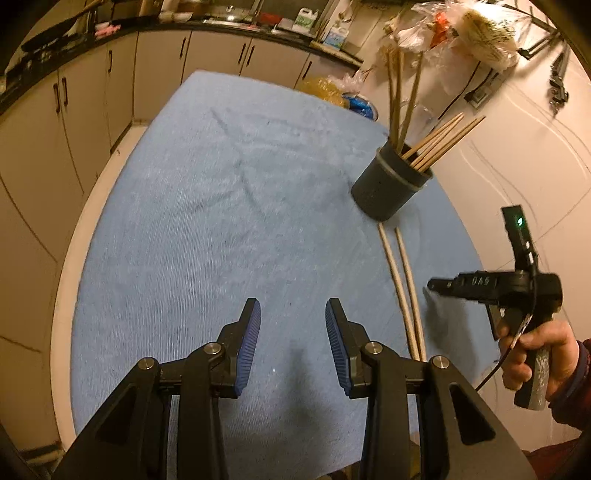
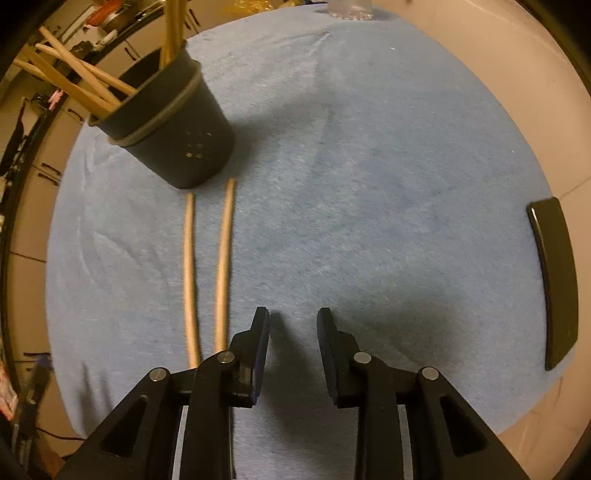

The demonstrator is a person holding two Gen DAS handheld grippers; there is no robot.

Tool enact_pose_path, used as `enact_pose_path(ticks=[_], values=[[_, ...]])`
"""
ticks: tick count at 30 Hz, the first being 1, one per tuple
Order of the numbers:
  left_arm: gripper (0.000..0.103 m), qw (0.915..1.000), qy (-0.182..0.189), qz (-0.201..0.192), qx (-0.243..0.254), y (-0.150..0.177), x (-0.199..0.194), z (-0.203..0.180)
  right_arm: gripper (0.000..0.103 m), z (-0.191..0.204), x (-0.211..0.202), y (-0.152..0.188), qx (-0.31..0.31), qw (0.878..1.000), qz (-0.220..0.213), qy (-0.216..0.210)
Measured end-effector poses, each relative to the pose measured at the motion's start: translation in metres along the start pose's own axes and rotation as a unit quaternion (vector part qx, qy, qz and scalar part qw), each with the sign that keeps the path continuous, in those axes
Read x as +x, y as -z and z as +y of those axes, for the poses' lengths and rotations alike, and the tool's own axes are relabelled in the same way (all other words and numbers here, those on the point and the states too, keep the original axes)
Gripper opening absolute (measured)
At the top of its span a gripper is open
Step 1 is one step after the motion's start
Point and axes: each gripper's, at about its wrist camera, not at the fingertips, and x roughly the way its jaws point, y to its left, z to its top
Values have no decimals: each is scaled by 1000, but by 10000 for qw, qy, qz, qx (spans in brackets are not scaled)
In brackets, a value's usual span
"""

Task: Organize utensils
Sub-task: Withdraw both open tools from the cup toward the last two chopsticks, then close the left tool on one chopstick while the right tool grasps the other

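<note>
A dark round utensil holder [image 1: 388,186] [image 2: 177,125] stands on the blue towel [image 1: 221,206] with several wooden chopsticks leaning out of it. Two loose chopsticks [image 1: 406,288] [image 2: 207,266] lie side by side on the towel just in front of the holder. My left gripper [image 1: 293,312] hovers over bare towel, open, nothing between its blue pads. My right gripper [image 2: 293,319] is open and empty too, just right of the loose chopsticks' near ends. In the left wrist view the right tool [image 1: 517,291] shows at the far right, held by a hand [image 1: 535,354].
A black flat object [image 2: 554,277] lies at the towel's right edge. A clear glass base [image 2: 349,9] sits at the far edge. Plastic bags [image 1: 461,33] and cabinets [image 1: 92,99] surround the round table. The towel's middle lies bare.
</note>
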Motion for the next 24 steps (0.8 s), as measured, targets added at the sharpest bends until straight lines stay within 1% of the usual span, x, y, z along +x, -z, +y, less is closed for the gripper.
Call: enact_pose_path(ticks=[3,7,14,17,20,22,24], values=[[35,9996,37,172,-214,2,6,4,28,2,1,-5,45,9997,-89,-213],[35,9995,-76,193,-251,2,7,-2,28,8,10,-13,-25,9991,-91,-405],[35,9989,-177,278,-332,4,17,-23,28,25,18,-35,-448,9980,-293,-335],[35,9989,-238,249,-310,-1,22,-34,28,33,22,-41,-636,9970,-213,-389],[35,9988,-228,240,-363,-7,28,-45,28,38,21,-41,-720,9955,-115,-608],[35,9988,-244,243,-346,-10,33,-54,28,43,24,-36,-923,9943,-10,-526],[35,9988,-256,274,-324,-13,39,-61,28,41,23,-32,-997,9933,-37,-589]])
